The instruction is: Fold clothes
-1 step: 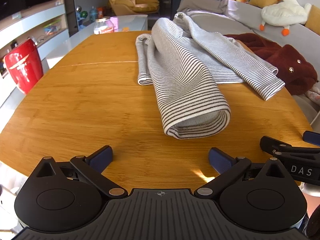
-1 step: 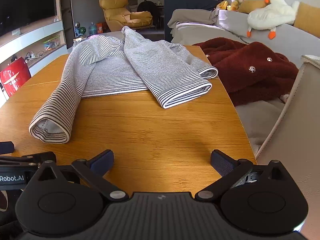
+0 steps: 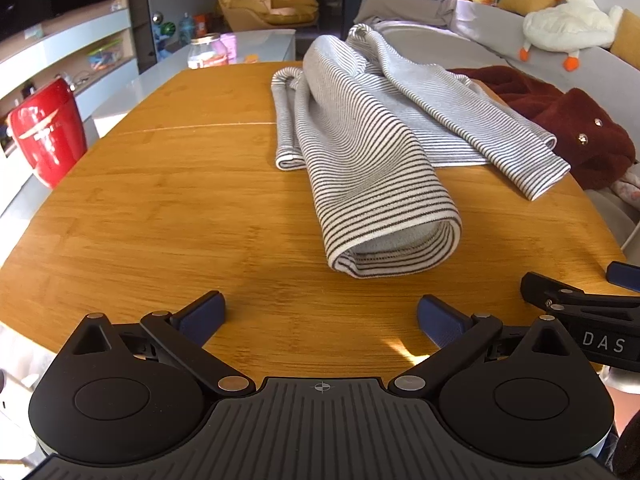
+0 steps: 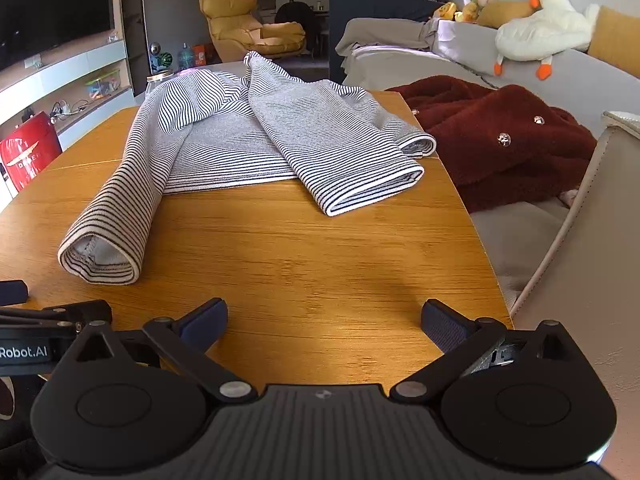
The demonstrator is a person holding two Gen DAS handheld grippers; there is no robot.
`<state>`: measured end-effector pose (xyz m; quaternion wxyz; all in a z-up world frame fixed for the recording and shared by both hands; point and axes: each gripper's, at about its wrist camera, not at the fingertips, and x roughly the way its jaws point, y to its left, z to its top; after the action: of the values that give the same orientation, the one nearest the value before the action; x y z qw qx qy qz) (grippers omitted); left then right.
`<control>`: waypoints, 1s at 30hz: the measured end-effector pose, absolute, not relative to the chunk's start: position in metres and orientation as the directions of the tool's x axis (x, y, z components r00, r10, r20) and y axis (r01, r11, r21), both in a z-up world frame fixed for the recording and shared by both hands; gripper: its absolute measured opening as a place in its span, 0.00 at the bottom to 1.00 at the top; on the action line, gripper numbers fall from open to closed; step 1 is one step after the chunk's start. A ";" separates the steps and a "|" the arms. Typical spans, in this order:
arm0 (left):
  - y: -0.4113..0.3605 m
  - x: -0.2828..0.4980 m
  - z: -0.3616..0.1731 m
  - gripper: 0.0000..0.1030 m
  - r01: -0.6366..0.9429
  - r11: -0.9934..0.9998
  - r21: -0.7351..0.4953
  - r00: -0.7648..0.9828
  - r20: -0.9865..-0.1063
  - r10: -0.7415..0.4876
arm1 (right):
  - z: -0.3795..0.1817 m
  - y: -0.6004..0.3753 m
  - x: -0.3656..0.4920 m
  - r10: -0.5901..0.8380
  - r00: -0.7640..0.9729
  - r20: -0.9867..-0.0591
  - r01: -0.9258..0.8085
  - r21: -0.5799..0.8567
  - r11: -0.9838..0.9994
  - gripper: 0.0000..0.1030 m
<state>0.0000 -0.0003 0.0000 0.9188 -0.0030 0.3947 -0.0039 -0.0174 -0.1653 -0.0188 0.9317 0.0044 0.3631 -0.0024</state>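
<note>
While both claws hang wide open and empty over the near tabletop (image 3: pixel 168 216), the left claw (image 3: pixel 320 316) should pinch the striped top's (image 4: pixel 240 140) near sleeve cuff (image 3: pixel 396 248), which points lengthwise toward it, before the right claw (image 4: pixel 324 320) takes the shorter-lying sleeve (image 4: pixel 352 176).

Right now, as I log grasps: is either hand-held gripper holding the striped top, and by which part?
Nothing is held. The left hand-held gripper and right hand-held gripper are open over bare table, short of the striped top.
</note>
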 end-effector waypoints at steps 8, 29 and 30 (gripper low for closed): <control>-0.003 0.001 -0.001 1.00 0.001 1.000 0.012 0.685 -0.728 0.008 | -0.018 -0.165 -0.019 0.003 0.730 -0.683 0.008 0.013 1.000 1.00; -0.003 0.001 0.000 1.00 -0.010 1.000 0.002 0.682 -0.732 0.009 | -0.018 -0.166 -0.023 0.010 0.736 -0.677 -0.006 0.008 1.000 1.00; -0.003 0.001 -0.001 1.00 -0.010 1.000 0.002 0.681 -0.732 0.008 | -0.018 -0.166 -0.023 0.009 0.735 -0.678 -0.006 0.008 1.000 1.00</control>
<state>0.0010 -0.0030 -0.0006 0.9169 -0.0011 0.3991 0.0050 -0.0229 -0.1664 -0.0185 0.9314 0.0026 0.3640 0.0040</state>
